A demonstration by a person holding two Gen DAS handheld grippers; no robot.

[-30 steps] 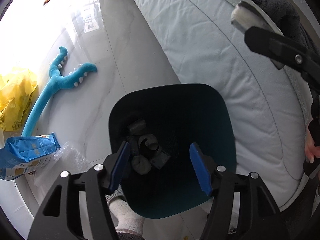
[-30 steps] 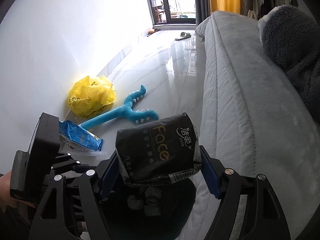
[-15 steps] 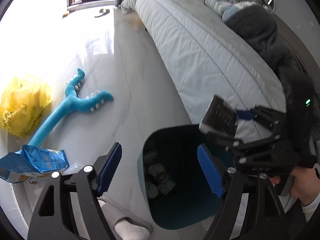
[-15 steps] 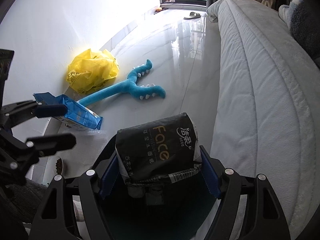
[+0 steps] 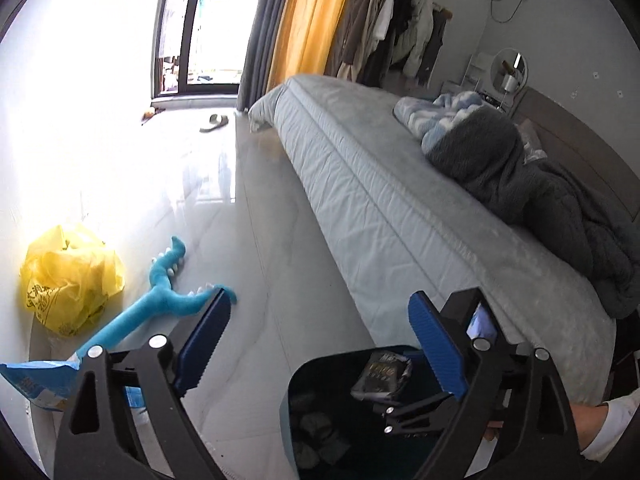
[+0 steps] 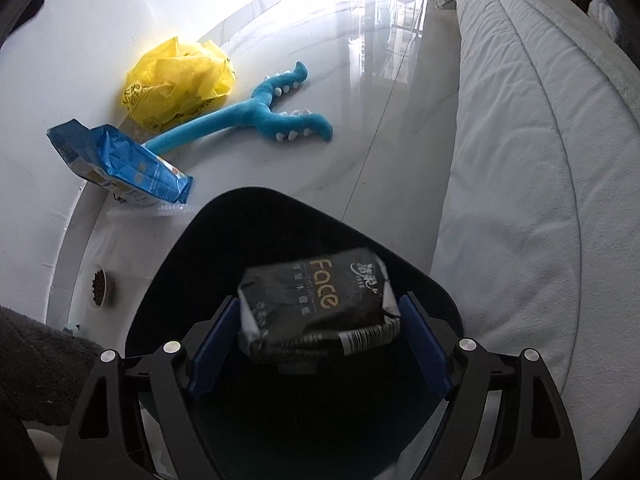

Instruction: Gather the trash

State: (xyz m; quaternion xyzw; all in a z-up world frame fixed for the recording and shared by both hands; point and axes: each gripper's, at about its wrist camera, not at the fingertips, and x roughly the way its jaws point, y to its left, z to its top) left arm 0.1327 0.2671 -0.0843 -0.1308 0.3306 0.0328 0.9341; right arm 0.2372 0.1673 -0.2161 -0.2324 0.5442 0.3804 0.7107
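My right gripper (image 6: pixel 318 334) is shut on a black "Face" tissue pack (image 6: pixel 316 308) and holds it over the mouth of the dark teal trash bin (image 6: pixel 168 280). In the left wrist view the same pack (image 5: pixel 382 374) hangs just inside the bin (image 5: pixel 286 400), with dark crumpled trash at the bottom. My left gripper (image 5: pixel 324 344) is open and empty, raised beside the bin and pointed down the room. A blue snack bag (image 6: pixel 120 164) and a yellow plastic bag (image 6: pixel 180 80) lie on the floor by the wall.
A blue plush toy (image 6: pixel 256 116) lies on the glossy floor. The grey bed (image 5: pixel 380 200) runs along the right, with dark blankets on it. A small bowl of pet food (image 6: pixel 98 286) sits left of the bin. A slipper (image 5: pixel 214 122) lies near the window.
My right gripper has carried the tissue pack down over the bin opening. My left gripper has tilted up from the bin to face the room and stayed open.
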